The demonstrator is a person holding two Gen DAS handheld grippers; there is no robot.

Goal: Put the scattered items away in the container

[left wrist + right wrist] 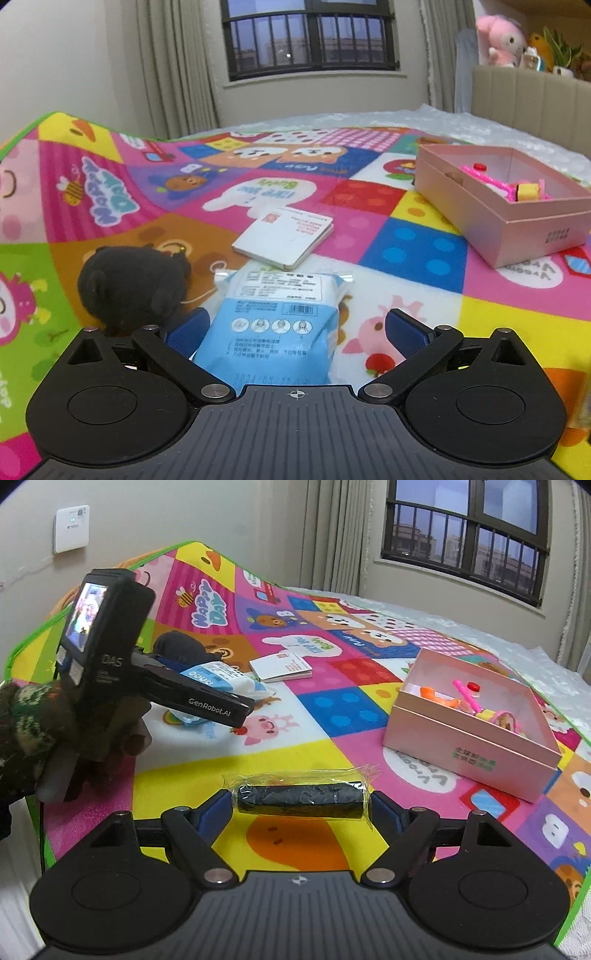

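Note:
My right gripper [301, 808] is shut on a black roll in clear wrap [299, 799], its blue pads pressing on the roll's two ends just above the play mat [295, 746]. My left gripper [297, 328] stands open, astride a blue and white packet [273, 321] that lies flat on the mat; the pads do not press on it. A black plush [133, 284] sits just left of it, and a white booklet [284, 236] lies beyond. The pink box [491, 229] stands at the right with pink toys [491, 177] inside.
A gloved hand in a camouflage sleeve [22, 731] holds the left gripper's body [110, 657] at the left of the right wrist view. The mat covers a bed; bubble wrap [461, 122] and a padded headboard [524, 99] lie behind the box. Curtains and a window stand beyond.

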